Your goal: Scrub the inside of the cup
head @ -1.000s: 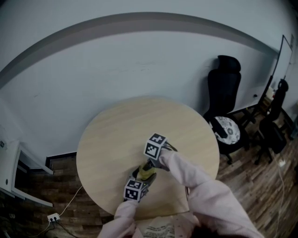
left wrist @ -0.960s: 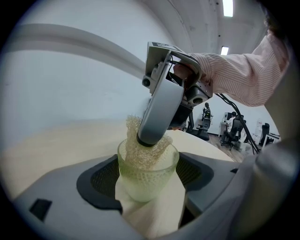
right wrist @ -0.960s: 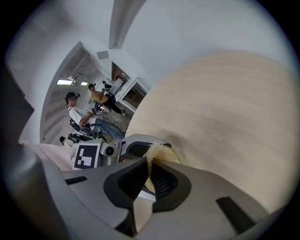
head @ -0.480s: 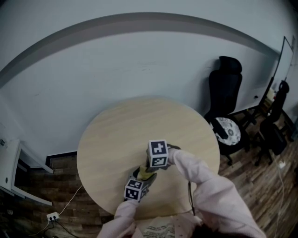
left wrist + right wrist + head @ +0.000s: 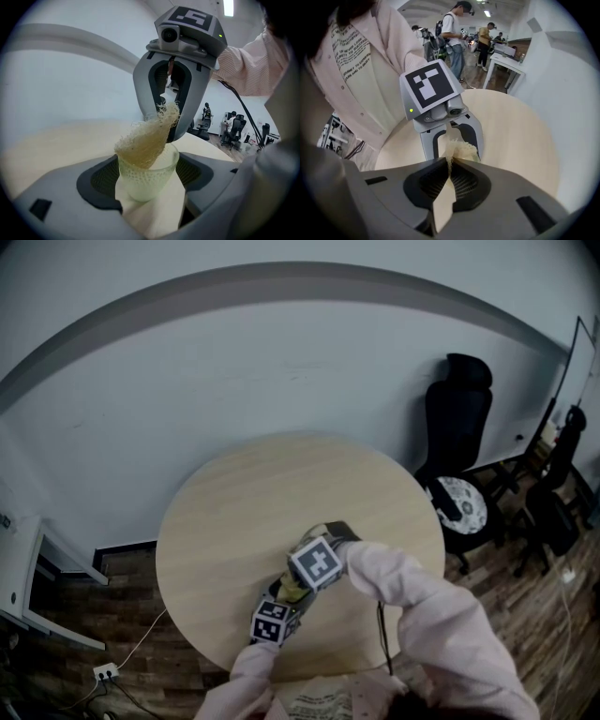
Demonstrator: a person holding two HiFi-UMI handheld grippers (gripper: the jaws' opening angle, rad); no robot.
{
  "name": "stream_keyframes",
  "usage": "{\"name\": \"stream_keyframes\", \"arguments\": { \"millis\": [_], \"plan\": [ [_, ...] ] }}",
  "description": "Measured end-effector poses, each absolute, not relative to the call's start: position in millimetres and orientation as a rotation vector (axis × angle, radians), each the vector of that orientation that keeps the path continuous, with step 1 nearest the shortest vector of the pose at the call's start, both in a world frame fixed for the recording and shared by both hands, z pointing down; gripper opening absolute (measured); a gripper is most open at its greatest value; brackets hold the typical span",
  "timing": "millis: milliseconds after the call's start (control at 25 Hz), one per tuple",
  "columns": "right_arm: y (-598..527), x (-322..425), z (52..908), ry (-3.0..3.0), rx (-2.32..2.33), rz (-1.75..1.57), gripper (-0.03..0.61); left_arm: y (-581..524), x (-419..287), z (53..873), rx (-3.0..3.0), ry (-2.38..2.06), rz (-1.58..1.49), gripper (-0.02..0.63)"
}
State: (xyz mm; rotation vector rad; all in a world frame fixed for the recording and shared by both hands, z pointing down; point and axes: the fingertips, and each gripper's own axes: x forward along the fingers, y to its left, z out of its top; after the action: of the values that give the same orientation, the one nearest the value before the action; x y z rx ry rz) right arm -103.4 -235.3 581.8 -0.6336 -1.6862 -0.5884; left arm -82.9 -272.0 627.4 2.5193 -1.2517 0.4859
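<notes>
Right tongs (image 5: pixel 449 165) rolled, loofah (image 5: pixel 143 143) inside cup (image 5: pixel 147 180)

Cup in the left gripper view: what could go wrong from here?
The right gripper pinches only a thin edge of the loofah scrubber, so rubbing might drag it out of the jaws. The cup is held by its sides in the left gripper; a hard downward push could tip or slide it. Most of the scrubber sits above the rim, so the bottom may be missed.
</notes>
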Motion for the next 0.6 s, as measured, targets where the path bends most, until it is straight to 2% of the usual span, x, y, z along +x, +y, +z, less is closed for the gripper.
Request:
{"name": "stream_keyframes", "arguments": {
  "millis": [160,600],
  "plan": [
    [-235.1,-97.3,586.7,-1.590,-0.677,-0.695,0.026,-272.8,-82.1,626.7,2.522,-1.252,0.483,0.373],
    [-257.6,-86.0,607.7,-1.542,-0.578,-0.707,0.026,-272.3,-83.4,630.1,2.510,-1.253,0.496,0.371]
  ]
}}
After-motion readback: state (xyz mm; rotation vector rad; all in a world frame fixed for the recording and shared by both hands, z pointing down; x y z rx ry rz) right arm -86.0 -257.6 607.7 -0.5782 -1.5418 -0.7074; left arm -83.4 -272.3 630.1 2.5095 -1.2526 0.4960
